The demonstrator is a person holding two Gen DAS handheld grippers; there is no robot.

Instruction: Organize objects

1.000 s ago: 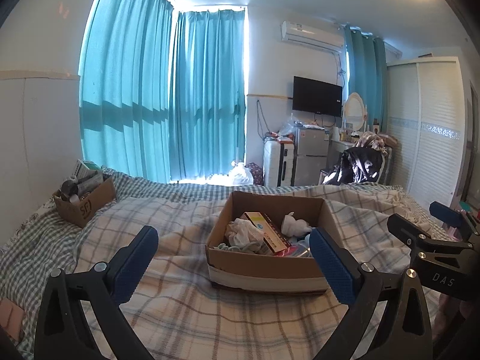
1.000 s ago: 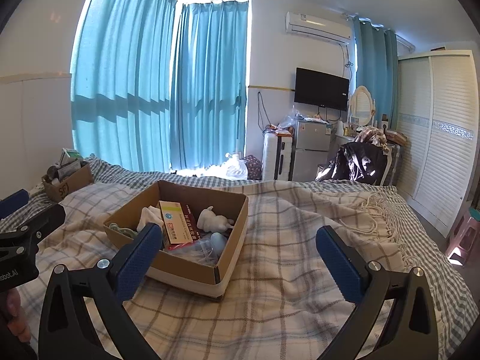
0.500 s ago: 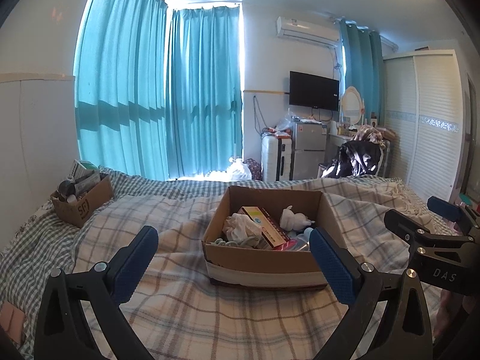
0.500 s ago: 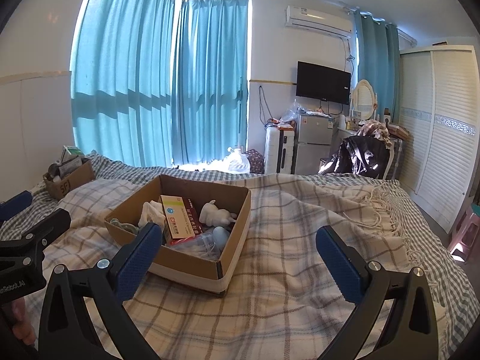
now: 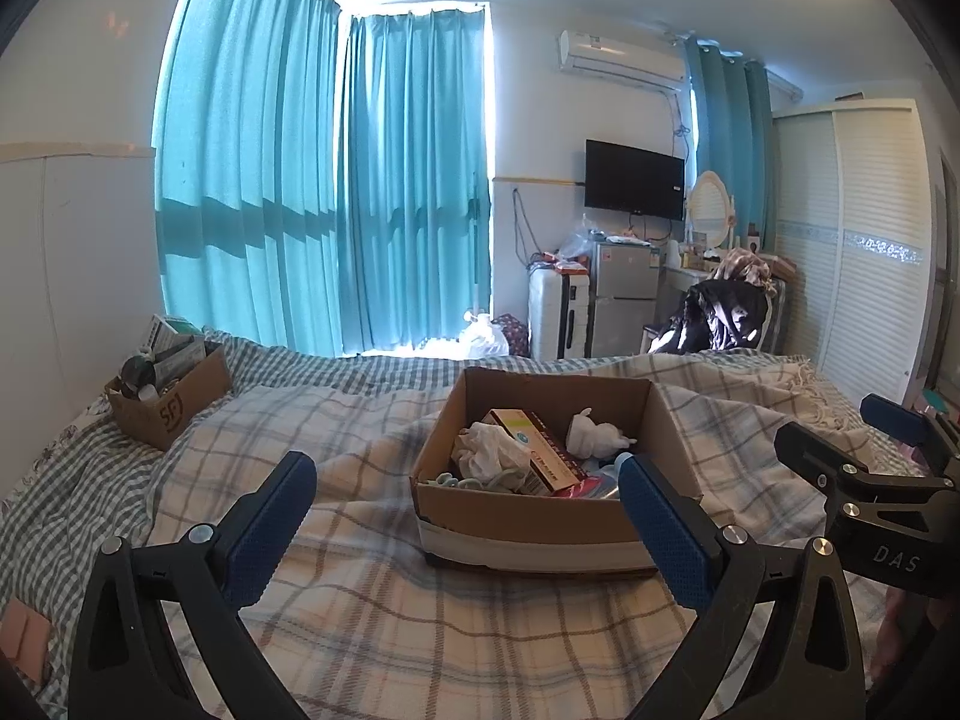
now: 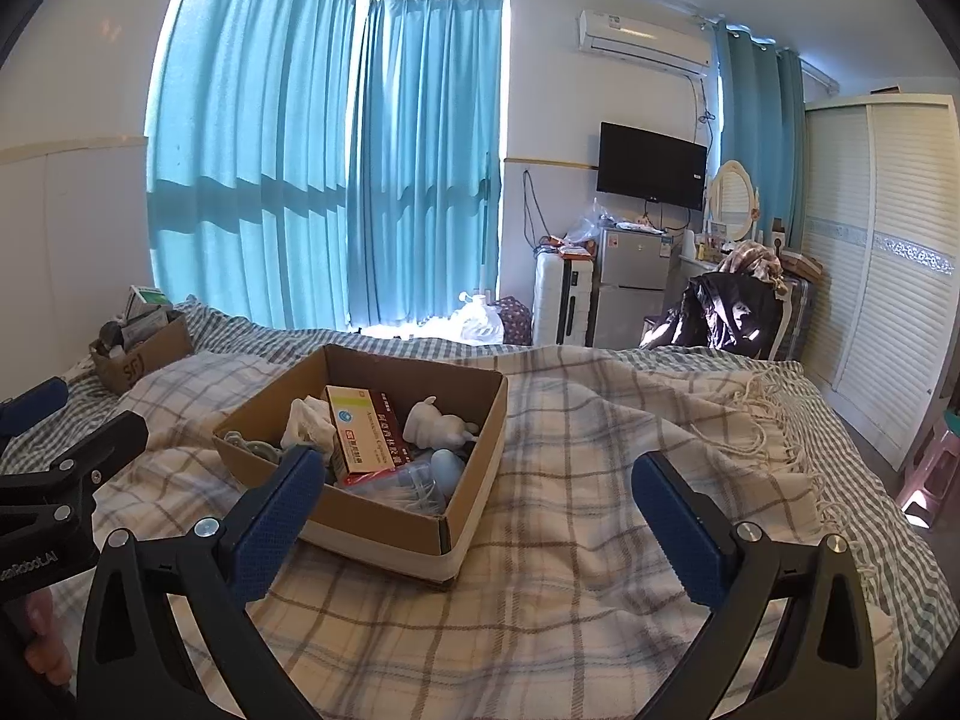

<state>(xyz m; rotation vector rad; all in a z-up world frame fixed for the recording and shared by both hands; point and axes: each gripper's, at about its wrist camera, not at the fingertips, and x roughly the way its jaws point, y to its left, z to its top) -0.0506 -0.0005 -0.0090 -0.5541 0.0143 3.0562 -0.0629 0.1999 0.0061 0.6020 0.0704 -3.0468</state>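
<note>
Both grippers, left point(image 5: 462, 495) and right point(image 6: 474, 483), are spread and empty. Risk: the box point(image 6: 384, 516) may tip on soft bedding.

Daylight is filtered through teal curtains point(image 5: 324, 192) behind a plaid-covered bed point(image 6: 570, 570); a television point(image 6: 651, 165) and air conditioner point(image 5: 621, 57) are mounted beside a white wardrobe point(image 6: 888, 264)

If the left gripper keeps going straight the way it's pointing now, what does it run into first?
Most likely the near wall of the open cardboard box on the plaid blanket. The left gripper is open, and the box sits slightly right of centre between its fingers. Depth is hard to judge in the fisheye view, so it might pass over the rim.
</note>
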